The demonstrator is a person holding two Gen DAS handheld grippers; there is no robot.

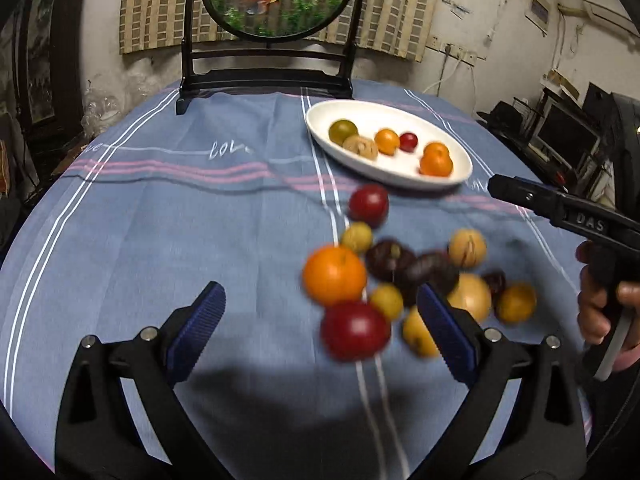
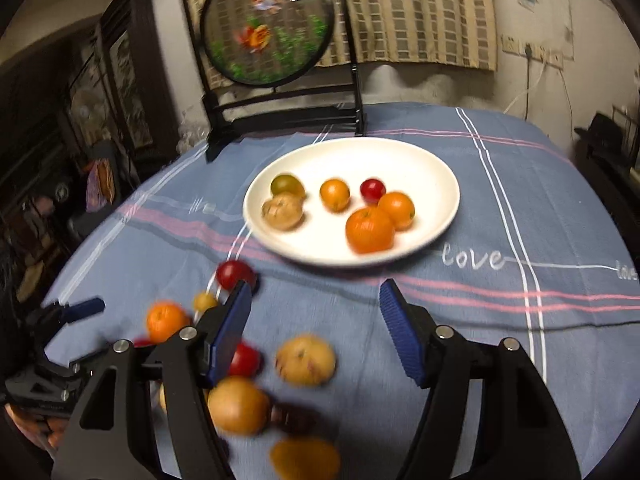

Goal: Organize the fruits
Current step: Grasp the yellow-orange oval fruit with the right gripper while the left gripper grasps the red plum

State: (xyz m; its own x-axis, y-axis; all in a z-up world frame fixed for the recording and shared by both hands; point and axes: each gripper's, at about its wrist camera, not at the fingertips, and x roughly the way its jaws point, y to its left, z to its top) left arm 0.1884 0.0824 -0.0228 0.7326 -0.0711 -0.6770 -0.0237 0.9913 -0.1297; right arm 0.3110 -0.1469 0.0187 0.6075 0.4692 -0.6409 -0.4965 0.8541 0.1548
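Six fruits sit in the white plate at twelve o'clock; a dozen loose fruits wait. Left gripper and right gripper gape empty.

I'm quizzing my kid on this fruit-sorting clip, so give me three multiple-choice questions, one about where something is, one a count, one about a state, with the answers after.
1. Where does the white plate sit relative to the loose fruit pile?
A. Beyond it, toward the goldfish screen
B. Under it
C. Off the table

2. How many fruits lie on the plate?
A. Three
B. Six
C. Ten

3. What state is the right gripper in?
A. Shut on an orange
B. Shut on nothing
C. Open, holding nothing

Answers:
1. A, as the plate lies farther back, nearer the goldfish screen, with the pile close to the grippers.
2. B, as the right wrist view shows three orange ones, one green, one red and one brown.
3. C, as its blue pads stand wide apart with only tablecloth between them.
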